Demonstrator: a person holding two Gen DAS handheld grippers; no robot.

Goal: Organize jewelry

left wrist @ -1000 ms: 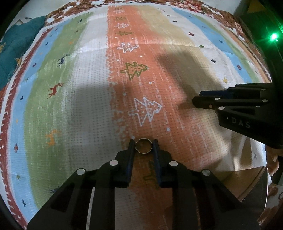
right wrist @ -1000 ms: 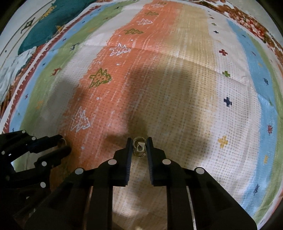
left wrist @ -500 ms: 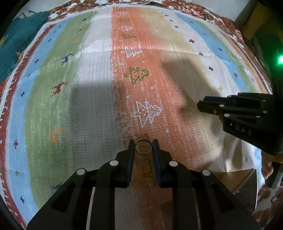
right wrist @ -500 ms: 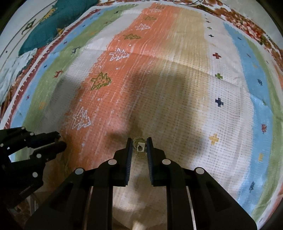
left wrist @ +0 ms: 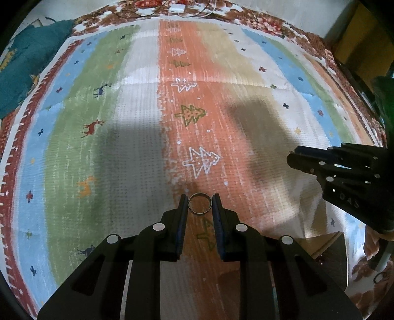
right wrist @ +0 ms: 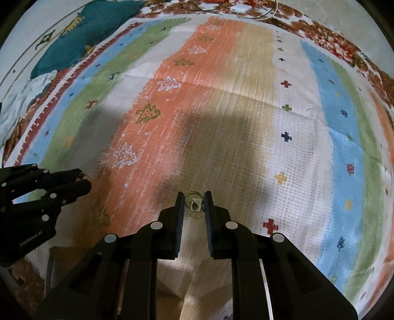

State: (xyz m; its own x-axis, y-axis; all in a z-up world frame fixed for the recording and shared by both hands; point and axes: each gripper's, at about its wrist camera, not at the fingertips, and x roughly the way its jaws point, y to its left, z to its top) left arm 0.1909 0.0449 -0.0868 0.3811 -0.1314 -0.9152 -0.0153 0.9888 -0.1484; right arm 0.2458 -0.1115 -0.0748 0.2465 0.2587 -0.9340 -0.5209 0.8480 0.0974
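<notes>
My left gripper [left wrist: 200,202] is shut on a plain silver ring [left wrist: 200,203], held above the striped cloth [left wrist: 138,137]. My right gripper [right wrist: 194,200] is shut on a small bunch of gold rings with a square setting [right wrist: 194,205], also above the cloth. The right gripper shows at the right of the left wrist view [left wrist: 293,160]. The left gripper shows at the lower left of the right wrist view [right wrist: 82,179]. The two grippers are apart, side by side.
The striped cloth [right wrist: 246,123] has tree and cross patterns. A teal cushion [right wrist: 81,32] lies at the far left. A white charger with cable [left wrist: 176,9] lies at the far edge. A brown box corner [left wrist: 330,248] sits at the lower right.
Both grippers have risen and pulled back from the cloth, each keeping its jewelry. More of the cloth's far edge is in view now.
</notes>
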